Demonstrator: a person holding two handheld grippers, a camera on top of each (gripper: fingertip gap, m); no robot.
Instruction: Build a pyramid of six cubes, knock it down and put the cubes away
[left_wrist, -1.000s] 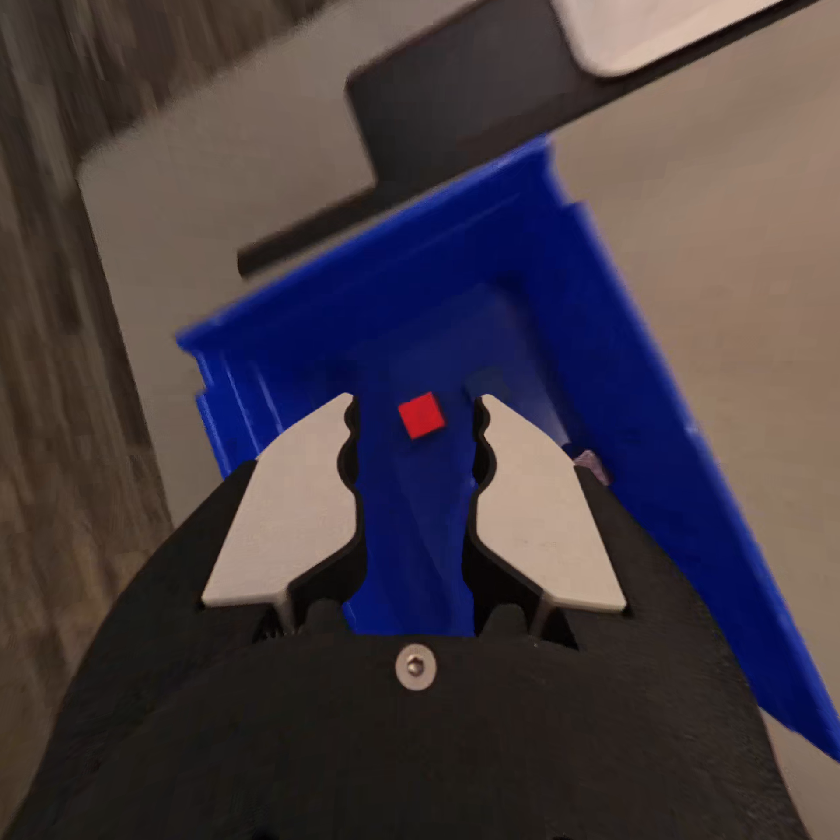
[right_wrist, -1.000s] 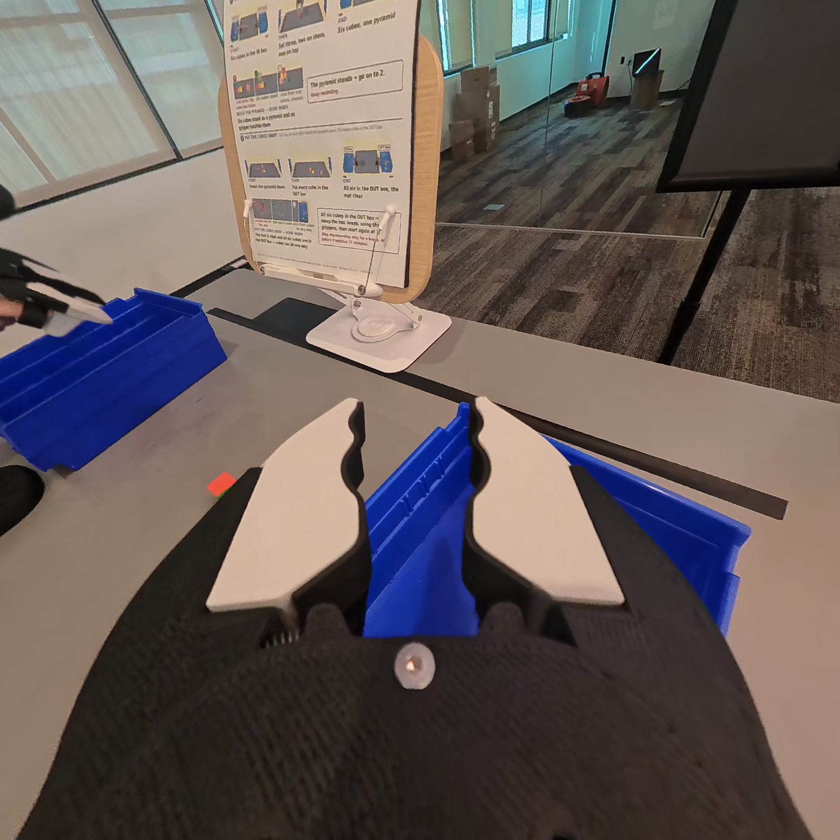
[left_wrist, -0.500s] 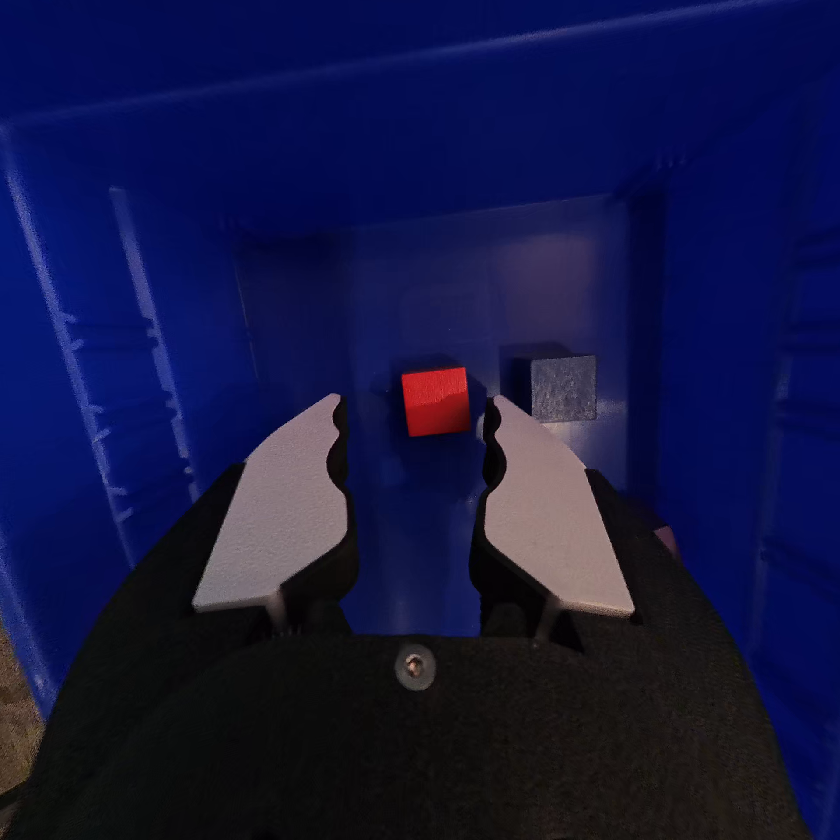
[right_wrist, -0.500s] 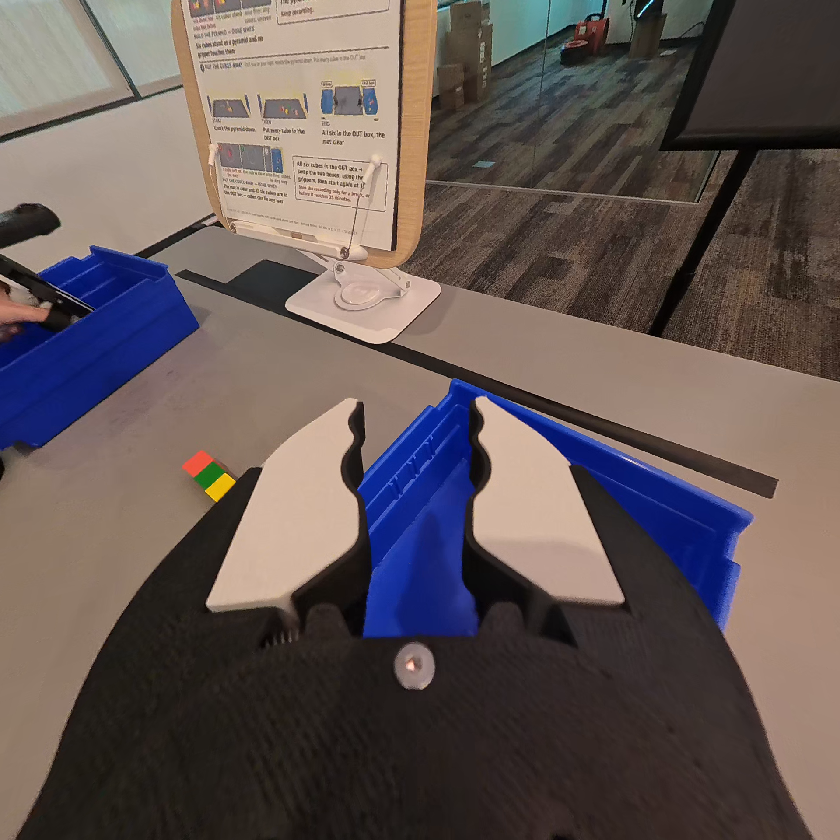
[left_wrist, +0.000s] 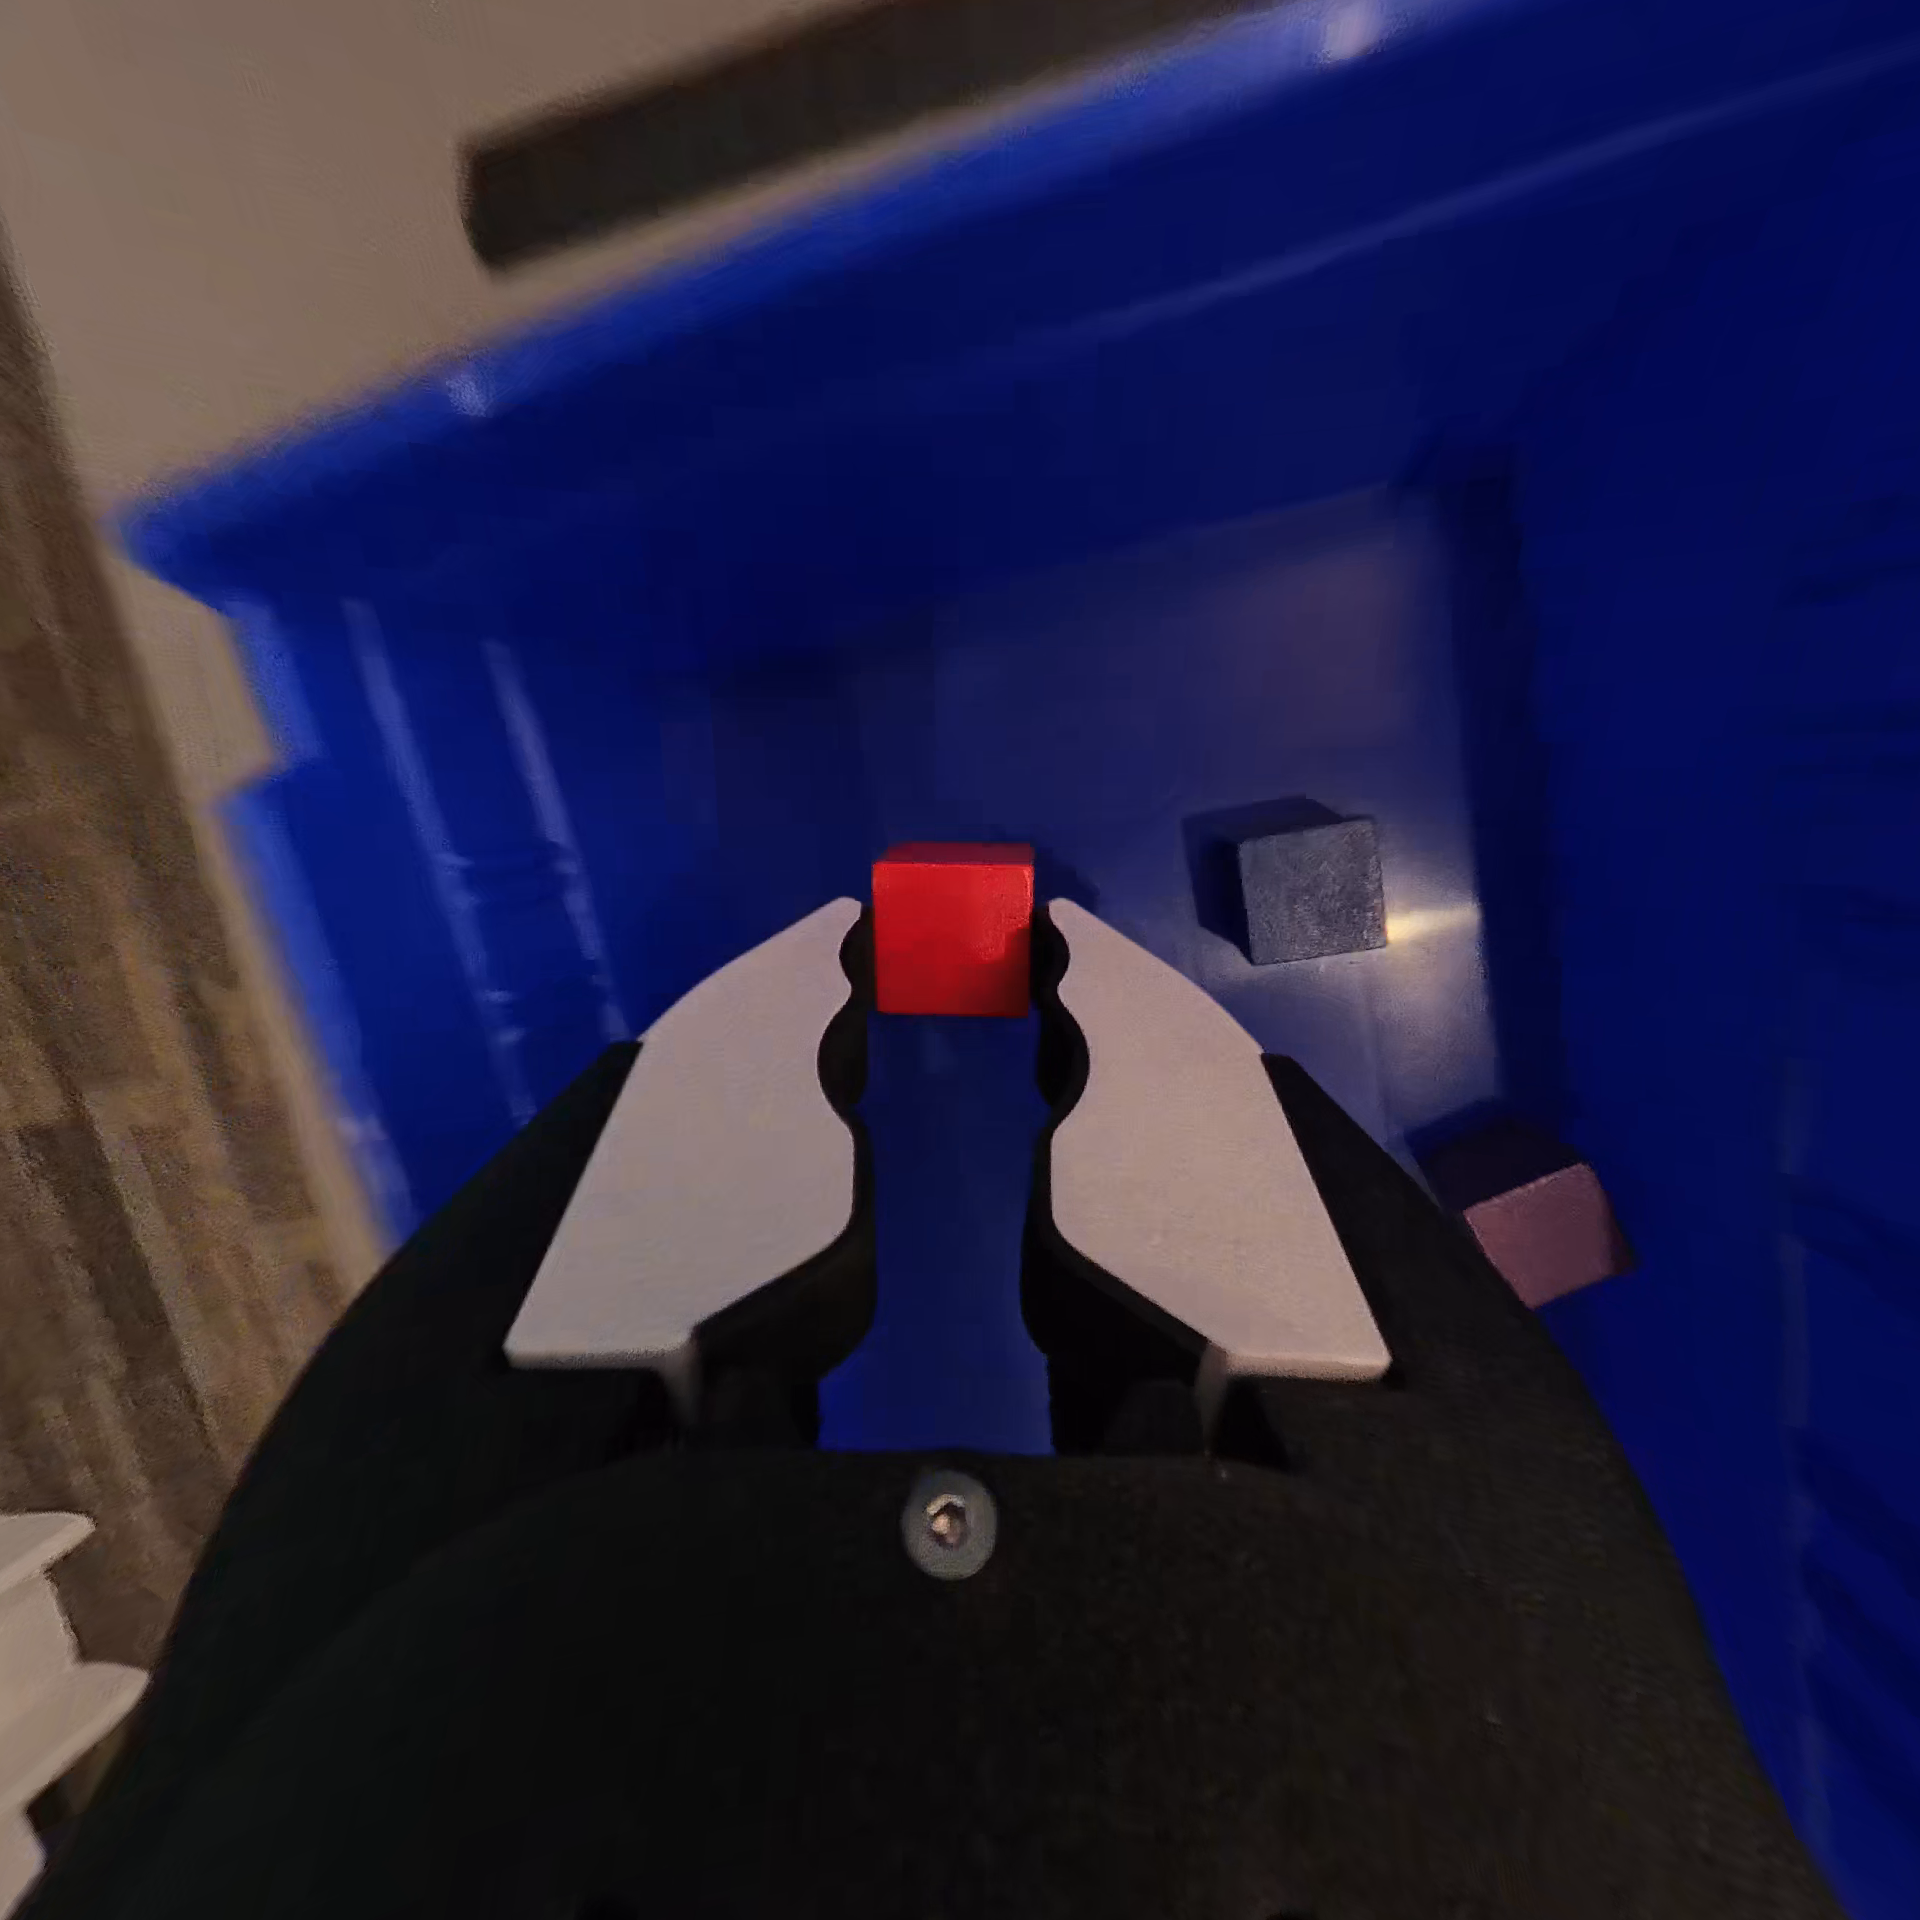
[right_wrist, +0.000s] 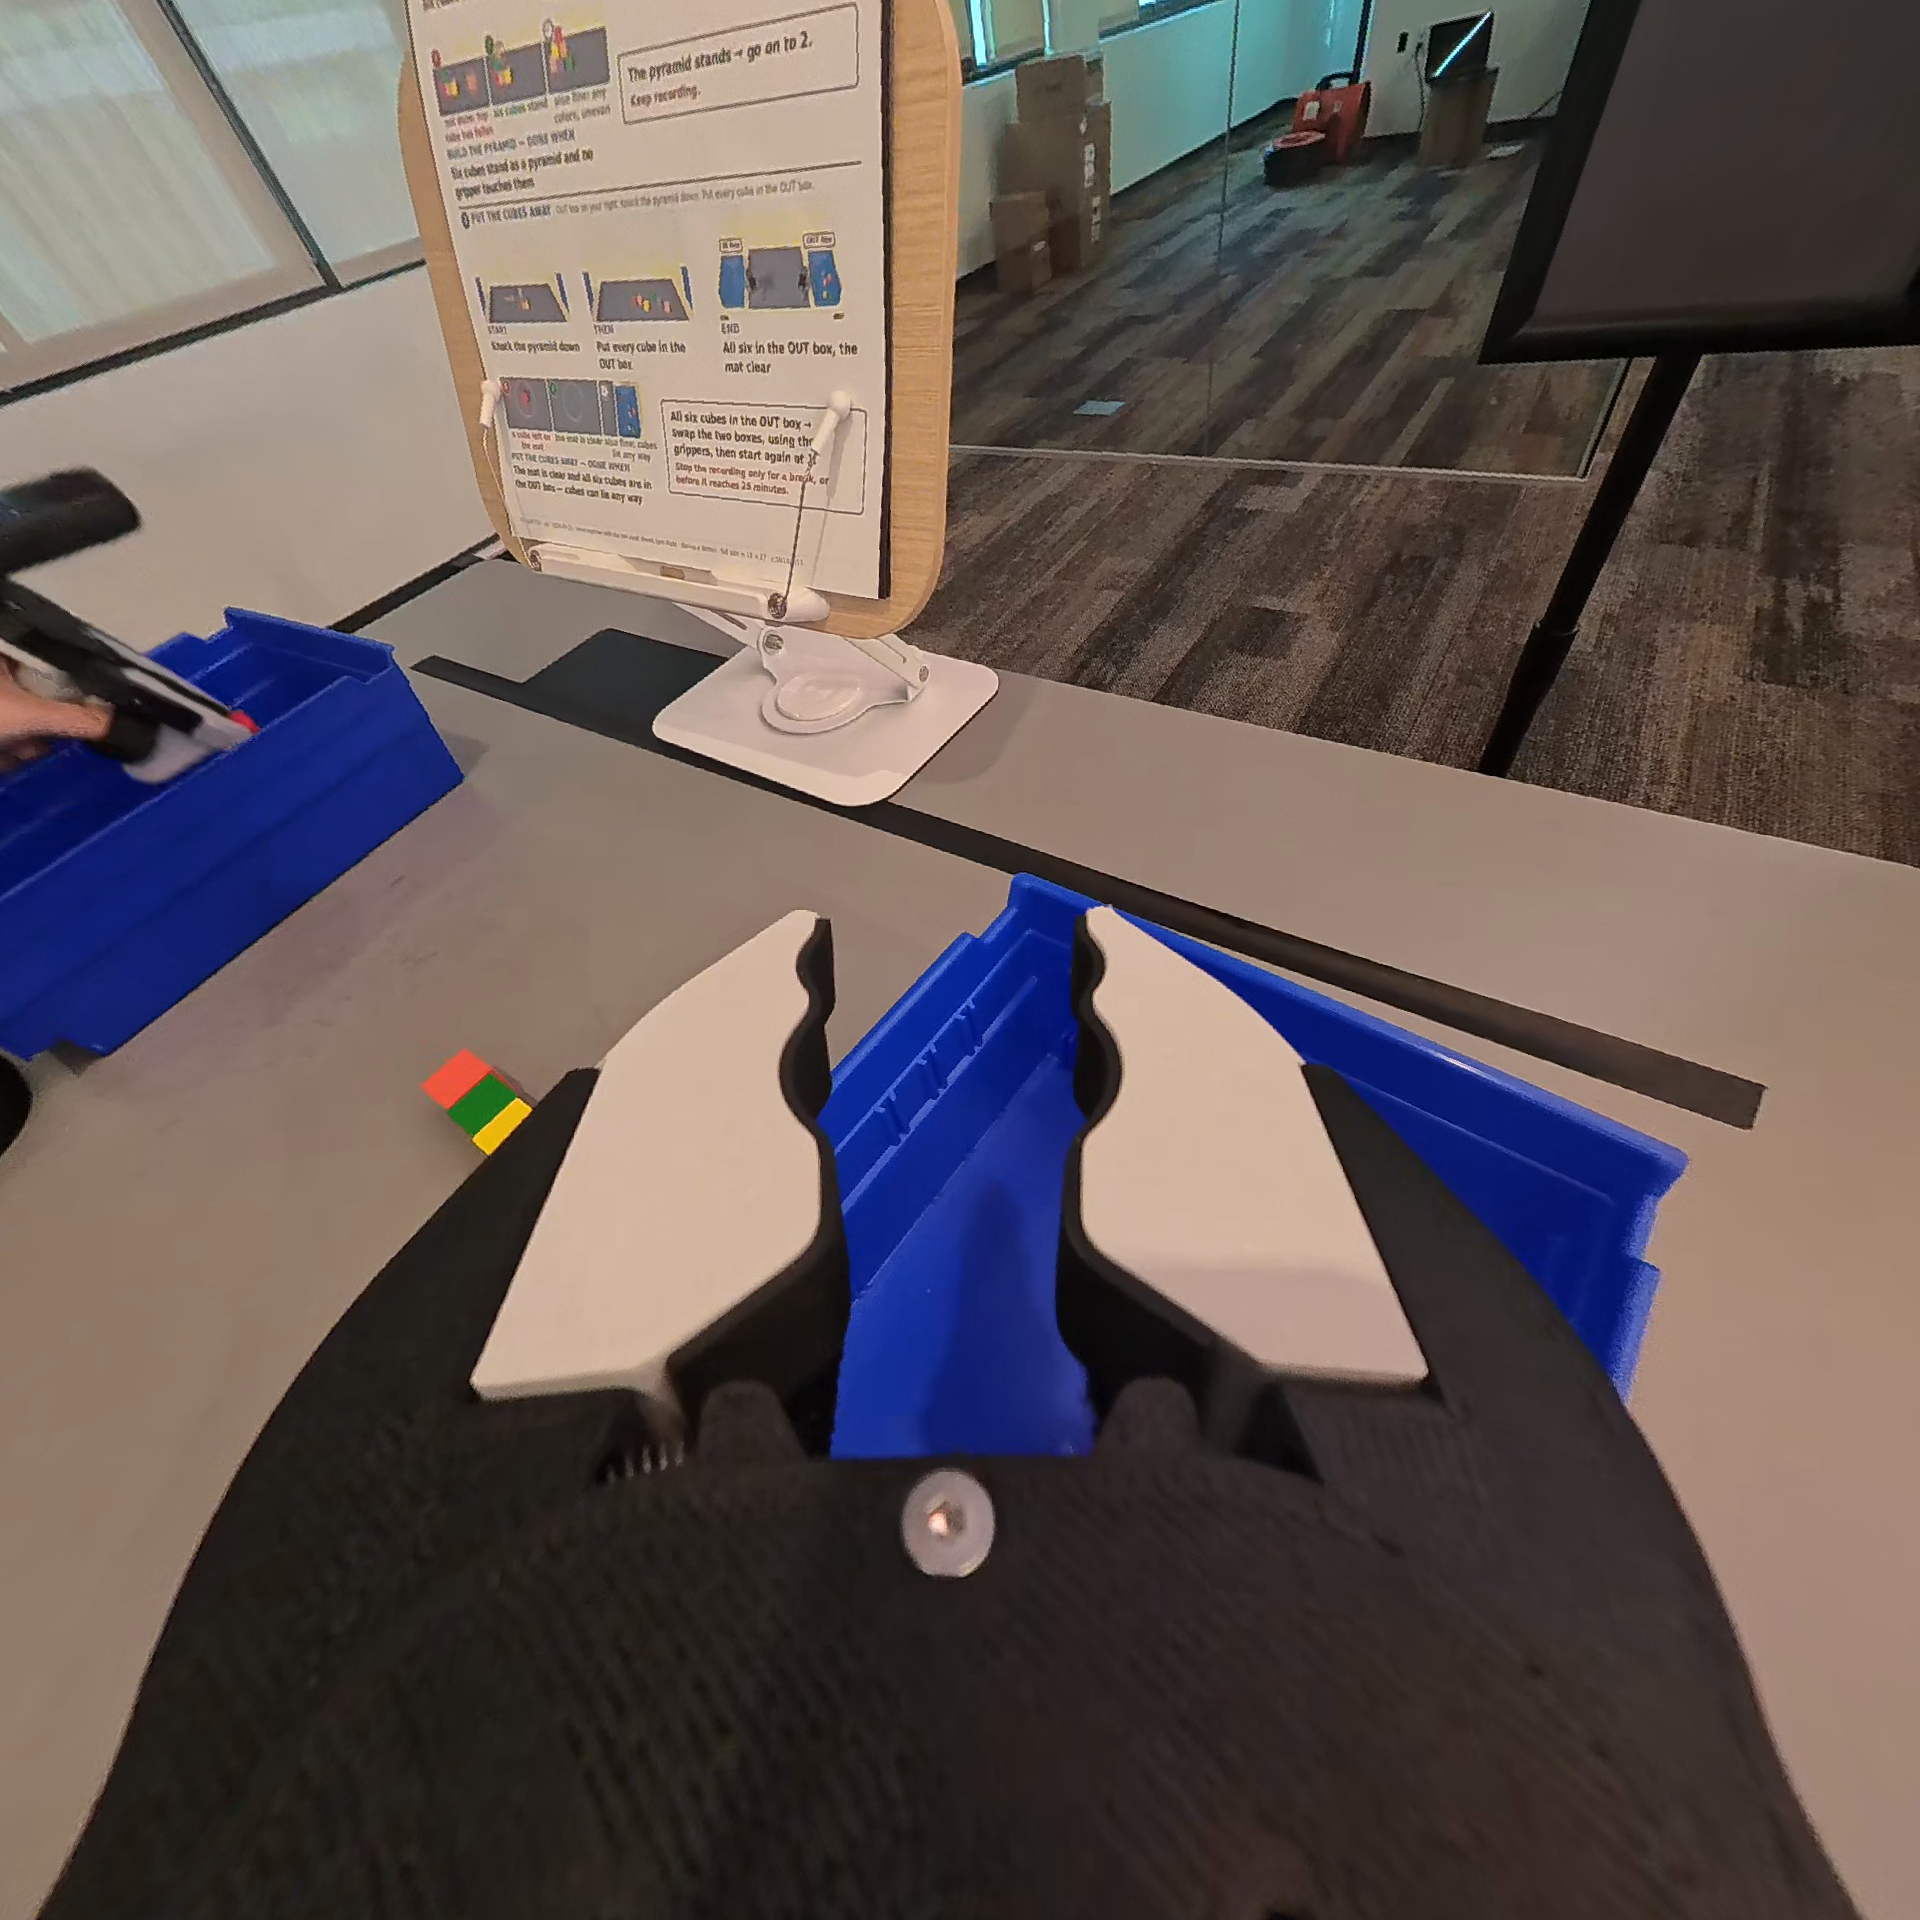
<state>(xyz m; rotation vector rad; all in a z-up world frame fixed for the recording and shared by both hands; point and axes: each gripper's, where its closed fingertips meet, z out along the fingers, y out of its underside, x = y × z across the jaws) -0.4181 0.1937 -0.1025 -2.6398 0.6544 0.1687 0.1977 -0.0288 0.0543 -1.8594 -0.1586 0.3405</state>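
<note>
In the left wrist view my left gripper (left_wrist: 953, 920) is shut on a red cube (left_wrist: 953, 935), both pads pressed on its sides, and holds it above the floor of a blue bin (left_wrist: 644, 582). A dark blue cube (left_wrist: 1311, 894) and a purple cube (left_wrist: 1545, 1226) lie in that bin. The right wrist view shows the left gripper (right_wrist: 197, 732) at the far left over that bin (right_wrist: 260, 790). My right gripper (right_wrist: 951, 920) is open and empty above a second blue bin (right_wrist: 1455, 1122). A row of orange-red, green and yellow cubes (right_wrist: 480, 1099) sits on the grey table.
An instruction board on a white stand (right_wrist: 821, 717) is at the back of the table (right_wrist: 1351, 831). A dark strip (right_wrist: 1403, 997) runs along the table behind the right bin. A hand (right_wrist: 42, 717) holds the left gripper. The left gripper's tips are roughly 70 cm from the right gripper's.
My left gripper went down into the bin, closed on the red cube and lifted it off the bin floor. My right gripper stayed open over the right bin, shifting only slightly.
</note>
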